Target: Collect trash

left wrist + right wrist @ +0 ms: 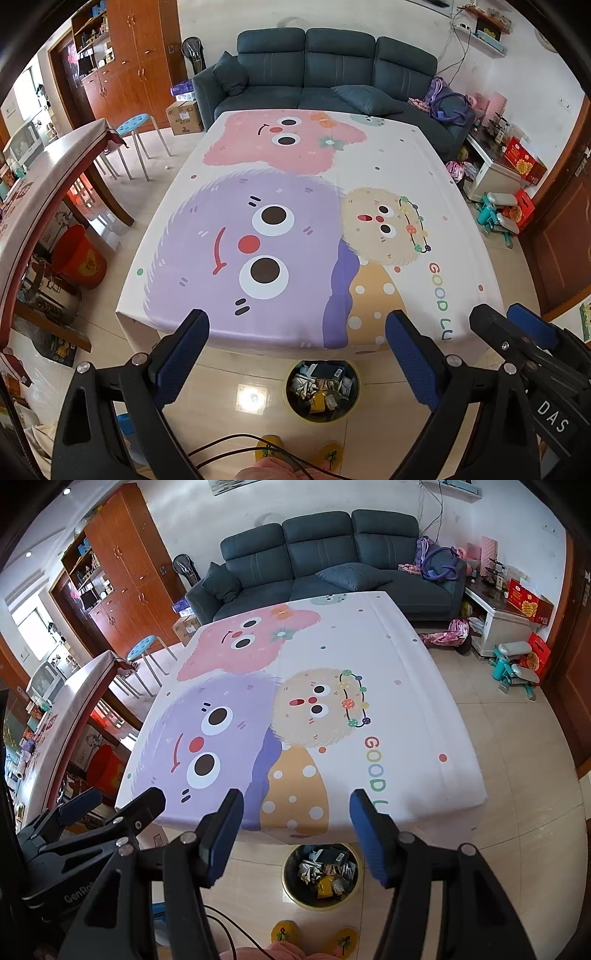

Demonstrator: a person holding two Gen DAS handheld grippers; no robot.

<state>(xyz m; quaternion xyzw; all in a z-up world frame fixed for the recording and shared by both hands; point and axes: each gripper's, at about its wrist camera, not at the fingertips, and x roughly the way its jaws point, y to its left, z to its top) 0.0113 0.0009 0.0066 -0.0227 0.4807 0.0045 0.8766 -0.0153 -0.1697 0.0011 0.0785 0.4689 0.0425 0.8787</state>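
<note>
Both grippers' jaws, left and right, wide apart, empty.

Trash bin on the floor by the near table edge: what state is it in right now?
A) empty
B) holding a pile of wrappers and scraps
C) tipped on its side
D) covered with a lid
B: the trash bin stands upright and uncovered on the tiled floor, with crumpled wrappers and scraps visible inside it in both wrist views.
</note>
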